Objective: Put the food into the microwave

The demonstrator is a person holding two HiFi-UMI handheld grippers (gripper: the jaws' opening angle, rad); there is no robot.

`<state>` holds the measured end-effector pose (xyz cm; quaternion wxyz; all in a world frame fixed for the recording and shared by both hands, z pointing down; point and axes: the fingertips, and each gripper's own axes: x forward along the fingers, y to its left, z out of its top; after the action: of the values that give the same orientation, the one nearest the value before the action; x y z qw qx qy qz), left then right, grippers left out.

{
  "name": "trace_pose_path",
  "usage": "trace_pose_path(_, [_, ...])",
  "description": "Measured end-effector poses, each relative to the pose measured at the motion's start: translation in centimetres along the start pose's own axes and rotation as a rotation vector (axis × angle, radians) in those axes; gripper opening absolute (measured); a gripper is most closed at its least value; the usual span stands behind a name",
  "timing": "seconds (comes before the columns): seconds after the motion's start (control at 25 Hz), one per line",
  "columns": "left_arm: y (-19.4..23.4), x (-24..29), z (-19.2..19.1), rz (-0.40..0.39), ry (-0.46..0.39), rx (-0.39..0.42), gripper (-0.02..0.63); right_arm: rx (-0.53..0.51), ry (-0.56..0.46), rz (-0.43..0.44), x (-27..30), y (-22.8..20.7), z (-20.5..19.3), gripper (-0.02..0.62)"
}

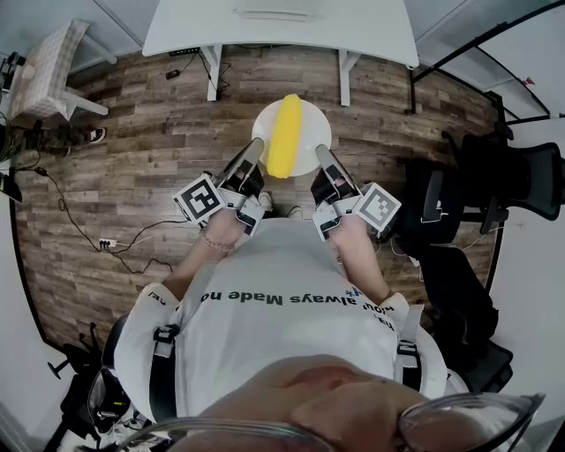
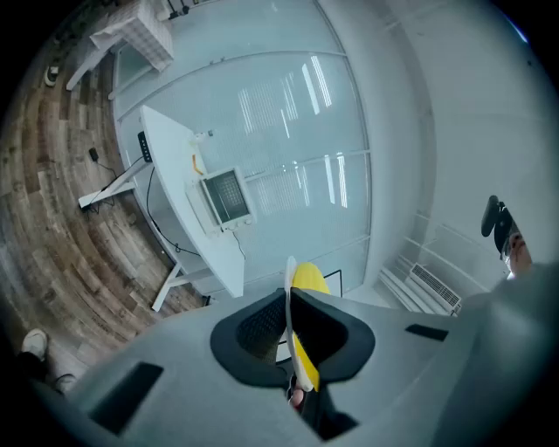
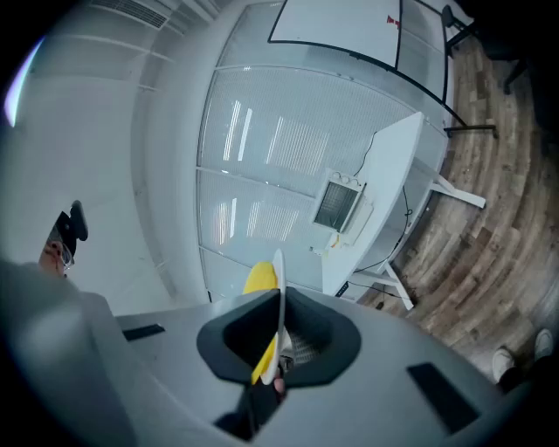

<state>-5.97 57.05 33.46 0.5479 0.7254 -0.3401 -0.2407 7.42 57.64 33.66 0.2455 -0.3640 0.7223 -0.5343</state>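
A white plate (image 1: pixel 309 150) carries a long yellow piece of food (image 1: pixel 284 132), held over the wooden floor in front of the person. My left gripper (image 1: pixel 254 154) is shut on the plate's left rim and my right gripper (image 1: pixel 323 157) on its right rim. In the left gripper view the plate (image 2: pixel 289 284) shows edge-on between the jaws of the left gripper (image 2: pixel 290 304), with the food (image 2: pixel 308 281) beside it. In the right gripper view the plate (image 3: pixel 279 279) and food (image 3: pixel 260 279) sit the same way in the right gripper (image 3: pixel 279 307). The microwave (image 2: pixel 225 197) (image 3: pixel 337 204) stands on a white table ahead.
The white table (image 1: pixel 185 26) spans the top of the head view. Black office chairs (image 1: pixel 494 190) stand at the right. Cables and a power strip (image 1: pixel 106 243) lie on the floor at the left, and a small checked table (image 1: pixel 44 71) stands at the far left.
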Motion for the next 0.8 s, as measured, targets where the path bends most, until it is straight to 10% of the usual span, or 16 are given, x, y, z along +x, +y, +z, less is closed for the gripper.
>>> trace_pose_path(0.8, [2.4, -3.2, 5.1, -0.004, 0.016, -0.019, 0.020, -0.003, -0.025, -0.028, 4.7, 1.0, -4.1, 0.023])
